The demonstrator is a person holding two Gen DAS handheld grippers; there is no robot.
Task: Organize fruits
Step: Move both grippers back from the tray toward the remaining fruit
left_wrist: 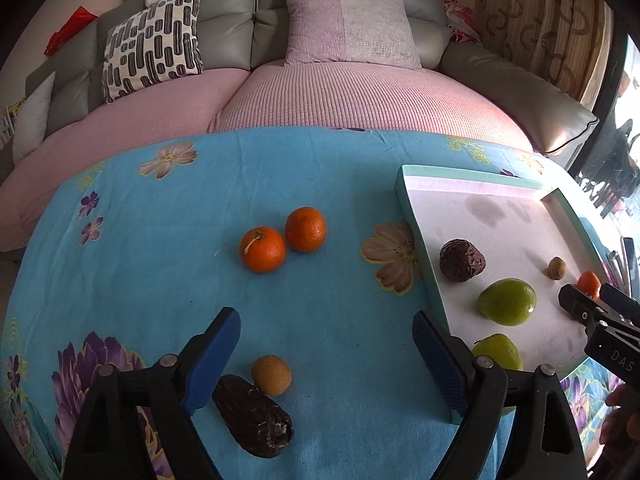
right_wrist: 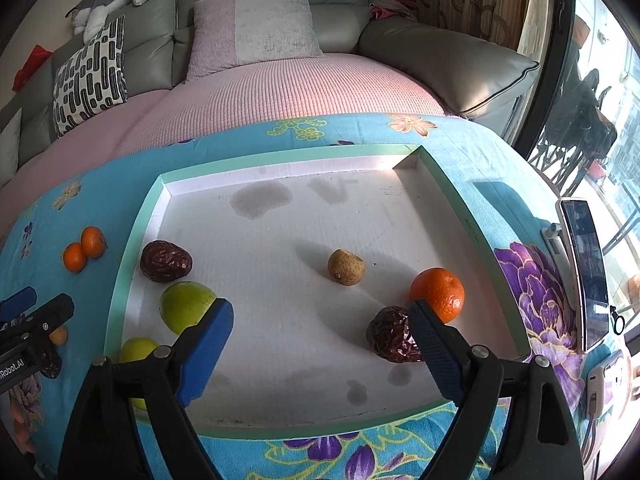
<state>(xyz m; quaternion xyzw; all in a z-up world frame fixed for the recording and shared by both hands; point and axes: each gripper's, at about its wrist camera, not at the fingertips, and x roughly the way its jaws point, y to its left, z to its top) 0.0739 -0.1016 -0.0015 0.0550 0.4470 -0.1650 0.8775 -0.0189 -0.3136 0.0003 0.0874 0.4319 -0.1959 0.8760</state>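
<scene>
A white tray with a mint-green rim lies on the blue flowered cloth. Inside it are two green fruits, two dark wrinkled dates, a small tan longan and an orange. Left of the tray on the cloth sit two oranges, a longan and a dark date. My left gripper hangs open above the cloth near the longan and date. My right gripper is open over the tray, its right finger beside the near date.
A pink-covered sofa with cushions runs behind the table. A phone on a stand and a charger stand off the tray's right side. A glass door is at the far right.
</scene>
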